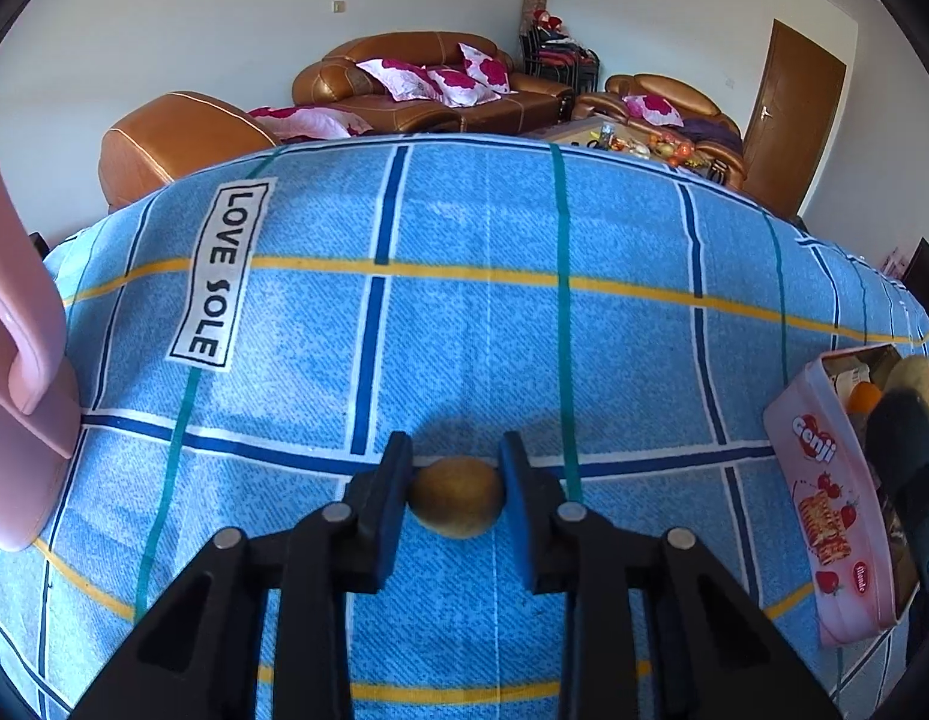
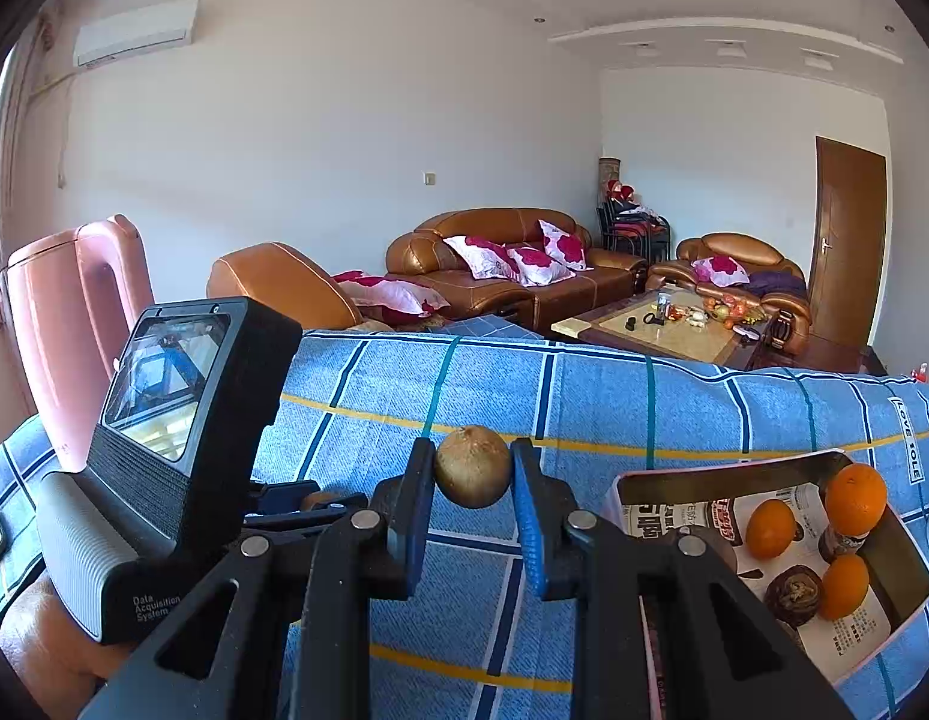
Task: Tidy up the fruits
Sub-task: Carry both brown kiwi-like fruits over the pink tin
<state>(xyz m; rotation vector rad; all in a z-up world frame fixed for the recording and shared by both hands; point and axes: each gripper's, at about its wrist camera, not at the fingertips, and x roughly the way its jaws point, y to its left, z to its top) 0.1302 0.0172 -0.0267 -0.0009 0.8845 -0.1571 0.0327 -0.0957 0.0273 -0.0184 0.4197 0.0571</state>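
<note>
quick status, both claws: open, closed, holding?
Left claw: closed on a kiwi resting on the cloth.
Right claw: closed on a brown round fruit.

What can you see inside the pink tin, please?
The pink tin holds three oranges, a dark wrinkled fruit and printed paper lining. Its near left corner is covered by the right gripper.

pink tin cut off at edge, contents mostly hidden
</note>
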